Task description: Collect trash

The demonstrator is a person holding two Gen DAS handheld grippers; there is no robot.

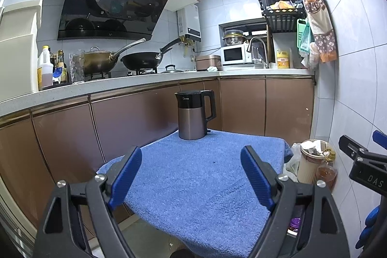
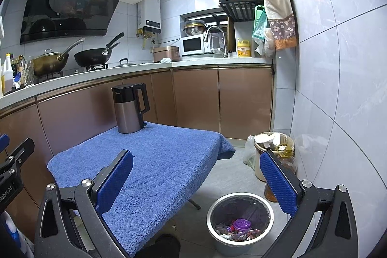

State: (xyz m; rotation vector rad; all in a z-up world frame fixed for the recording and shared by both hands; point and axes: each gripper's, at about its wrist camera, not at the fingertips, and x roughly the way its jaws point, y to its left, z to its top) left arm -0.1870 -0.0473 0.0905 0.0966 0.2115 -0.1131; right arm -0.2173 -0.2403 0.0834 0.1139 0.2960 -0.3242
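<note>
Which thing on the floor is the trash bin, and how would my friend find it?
Find the small table with the blue towel. On the floor to its right, nearest the camera, stands the bin, round and silvery with a dark bag inside. Unlike the tall beige tub near the wall, it is low, and it holds wrappers and a purple lid.

"DAS" on the right tongs (image 1: 370,175) — "Robot.AI" on the left tongs (image 2: 7,192).

Lined round trash bin (image 2: 240,221) on floor beside towel-covered table, purple lid and wrappers (image 2: 238,229) inside.
</note>
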